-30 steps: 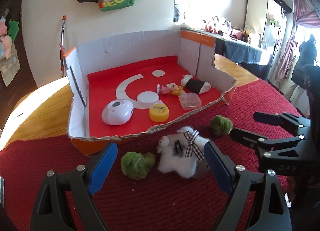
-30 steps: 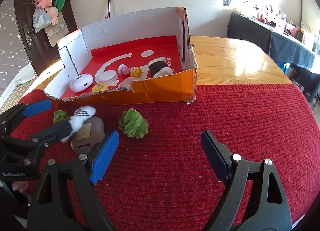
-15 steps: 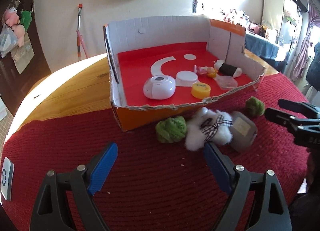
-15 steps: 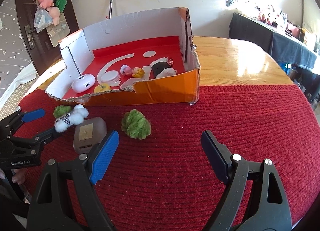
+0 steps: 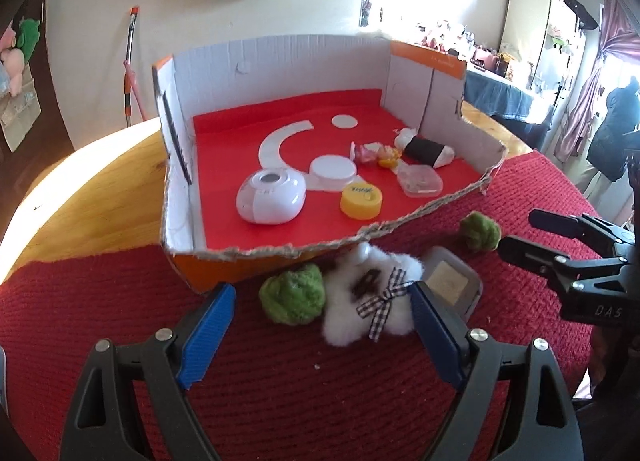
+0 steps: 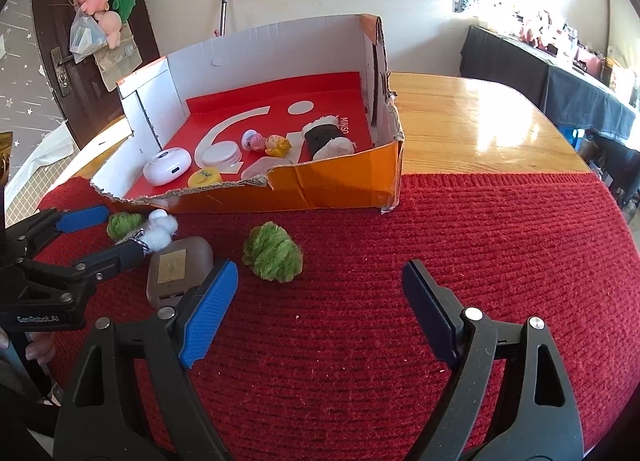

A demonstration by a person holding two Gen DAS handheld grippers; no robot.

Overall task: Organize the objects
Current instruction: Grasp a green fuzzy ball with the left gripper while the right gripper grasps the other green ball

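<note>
Left gripper (image 5: pixel 320 325) angles down, jaws wide around the white plush (image 5: pixel 368 297) on the red mat (image 5: pixel 280 401) beside the box (image 5: pixel 248 261); right gripper (image 6: pixel 320 301) angles down, wide and empty, nearer the green pom-pom (image 6: pixel 273 252)

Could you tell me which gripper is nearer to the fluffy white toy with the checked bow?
Left. The left gripper has its open fingers on either side of the white toy. The right gripper hovers further right, beyond the grey case.

A rough red knitted cloth (image 6: pixel 460 229) is covering the glossy wooden table (image 6: pixel 472 129); the cardboard box (image 6: pixel 332 191) is looking matt.
</note>
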